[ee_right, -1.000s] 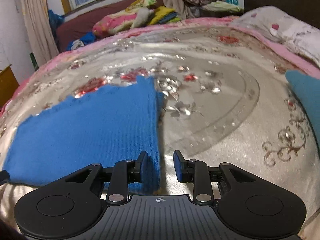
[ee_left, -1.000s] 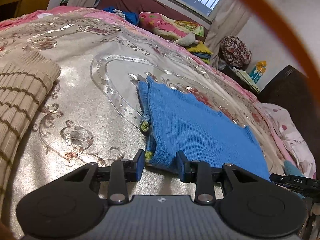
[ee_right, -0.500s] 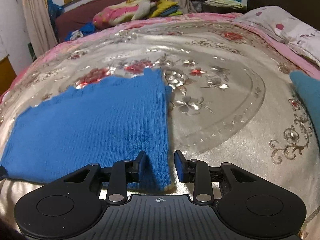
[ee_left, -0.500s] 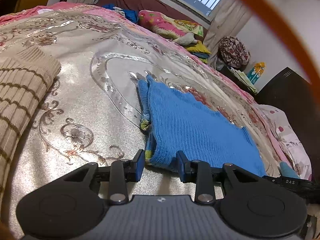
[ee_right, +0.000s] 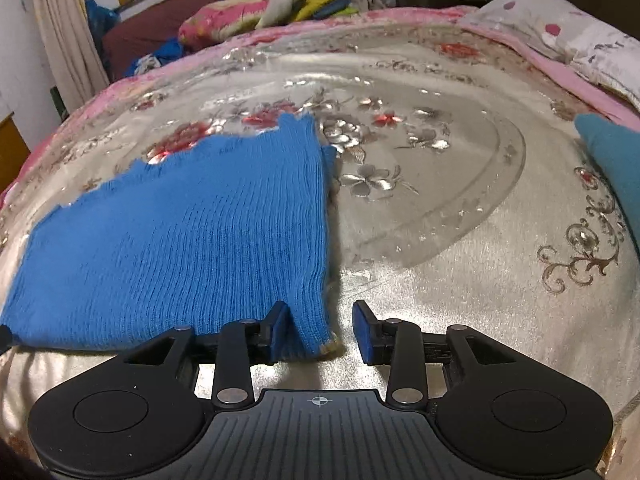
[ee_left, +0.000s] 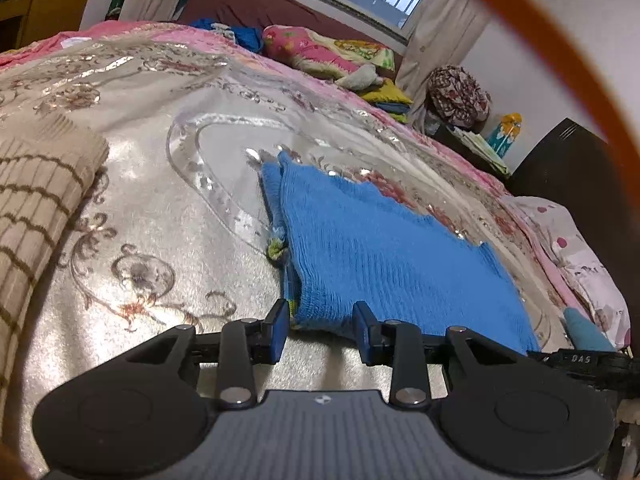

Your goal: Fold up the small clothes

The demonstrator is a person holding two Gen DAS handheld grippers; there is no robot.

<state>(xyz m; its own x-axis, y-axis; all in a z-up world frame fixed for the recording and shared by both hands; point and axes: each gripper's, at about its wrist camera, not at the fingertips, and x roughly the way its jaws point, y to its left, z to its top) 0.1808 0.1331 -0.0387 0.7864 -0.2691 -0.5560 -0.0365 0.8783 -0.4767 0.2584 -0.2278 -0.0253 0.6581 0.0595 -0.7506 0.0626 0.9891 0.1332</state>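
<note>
Where the bed fills both views, its silver-grey bedspread (ee_left: 168,184) comes first: shiny fabric with scrolling floral embroidery, red blossoms, a raised oval border and a pink edge.

Item two, beige striped knit (ee_left: 36,200): folded, ribbed cuff, thin brown lines; lies at the left side of the left wrist view, well apart from the blue piece.

Item three, blue knit garment (ee_right: 192,236): the task's piece. Fine ribbed knit, solid bright blue, folded flat into a rough rectangle near the middle of the bedspread, its far edge jagged. A lower layer peeks out along the left fold in the left wrist view, with a small yellow-green trim patch showing there.

Item four, teal cloth (ee_right: 616,164): plain, partly cut off at the right edge of the right wrist view, apart from the blue garment.

Item five, left gripper (ee_left: 320,330): black body, blue pads, jaws partly spread. The near left corner of the garment lies between the pads; whether they press on it cannot be told.

Item six, right gripper (ee_right: 320,330): same build. Its jaws have just been opening; the garment's near right corner sits between them against the left pad, with clear space before the right pad.

Writing: white letters "DAS" on a black part at the right edge of the left wrist view.
</note>
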